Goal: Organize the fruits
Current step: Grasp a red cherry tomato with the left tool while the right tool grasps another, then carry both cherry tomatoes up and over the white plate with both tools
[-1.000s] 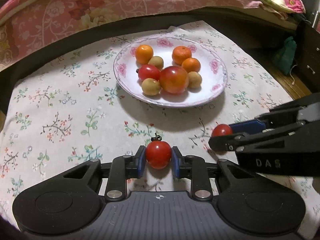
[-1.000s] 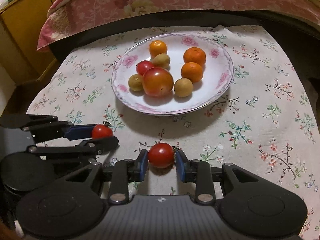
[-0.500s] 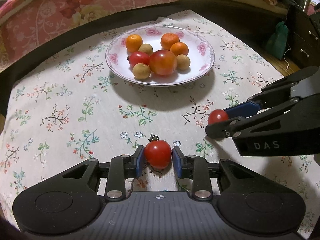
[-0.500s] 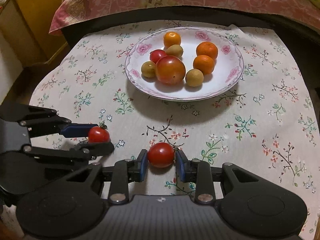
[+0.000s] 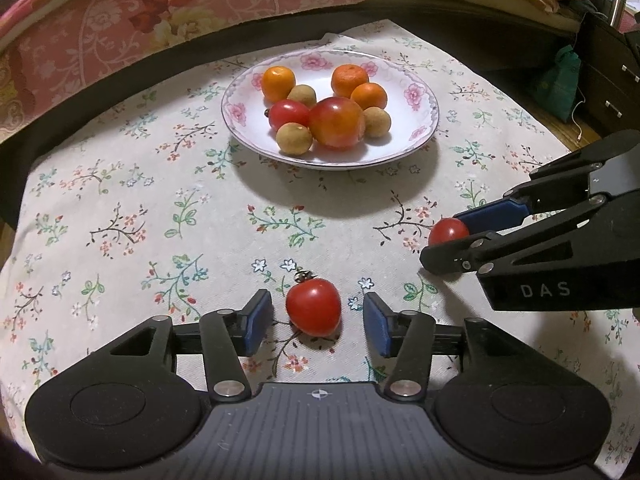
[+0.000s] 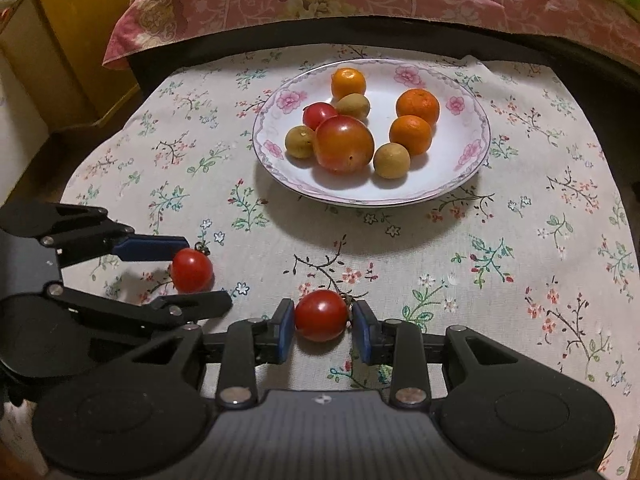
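Here the floral plate (image 5: 420,98) holds small oranges, longans and tomatoes; nearer than the plate, on the tablecloth (image 5: 120,216), the left gripper (image 5: 318,322) has just been opening, its cherry tomato (image 5: 314,307) lying loose between the pads, while the right gripper (image 6: 322,326) stays clenched on another cherry tomato (image 6: 321,315). Both look light, smooth and thin-skinned, so I would pinch gently across the middle. The undersides are hidden.
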Motion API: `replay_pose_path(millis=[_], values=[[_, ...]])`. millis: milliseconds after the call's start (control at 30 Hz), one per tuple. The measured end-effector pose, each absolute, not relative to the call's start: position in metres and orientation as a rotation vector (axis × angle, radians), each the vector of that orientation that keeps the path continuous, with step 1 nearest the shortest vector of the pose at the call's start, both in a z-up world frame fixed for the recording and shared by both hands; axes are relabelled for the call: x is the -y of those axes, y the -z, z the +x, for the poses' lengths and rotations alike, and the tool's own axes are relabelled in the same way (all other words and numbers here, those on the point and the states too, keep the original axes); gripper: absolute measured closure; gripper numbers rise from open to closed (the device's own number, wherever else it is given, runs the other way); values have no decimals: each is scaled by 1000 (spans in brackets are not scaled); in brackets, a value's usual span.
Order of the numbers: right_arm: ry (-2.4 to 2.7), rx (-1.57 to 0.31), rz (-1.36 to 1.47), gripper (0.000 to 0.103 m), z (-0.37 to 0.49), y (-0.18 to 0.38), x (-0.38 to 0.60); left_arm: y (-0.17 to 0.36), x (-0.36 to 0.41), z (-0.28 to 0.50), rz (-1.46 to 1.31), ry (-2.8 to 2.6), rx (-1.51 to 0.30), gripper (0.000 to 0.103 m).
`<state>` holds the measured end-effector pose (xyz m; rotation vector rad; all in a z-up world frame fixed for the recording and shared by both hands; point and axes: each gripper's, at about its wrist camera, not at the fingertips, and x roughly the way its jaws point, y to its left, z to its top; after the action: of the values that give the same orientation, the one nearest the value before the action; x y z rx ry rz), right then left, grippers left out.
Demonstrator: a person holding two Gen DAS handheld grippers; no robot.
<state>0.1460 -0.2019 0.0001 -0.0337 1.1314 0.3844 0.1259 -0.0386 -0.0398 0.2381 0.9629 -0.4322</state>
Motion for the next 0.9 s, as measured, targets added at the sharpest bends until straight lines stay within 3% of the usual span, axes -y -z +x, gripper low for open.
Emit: replay_pose_path(millis=[100,167,333,900], values=[[-385,-1130,-38,71,146,0,202,40,40,125,246,433,-959,45],[-383,-1128,-36,71,145,0,202,39,41,125,239,445,-961,55],[-377,-1122,-70,71,144,0,197,39,43,125,243,446,-964,64],[-387,-1100,-60,72,145,-6,198,38,47,128,263,447,-962,65]])
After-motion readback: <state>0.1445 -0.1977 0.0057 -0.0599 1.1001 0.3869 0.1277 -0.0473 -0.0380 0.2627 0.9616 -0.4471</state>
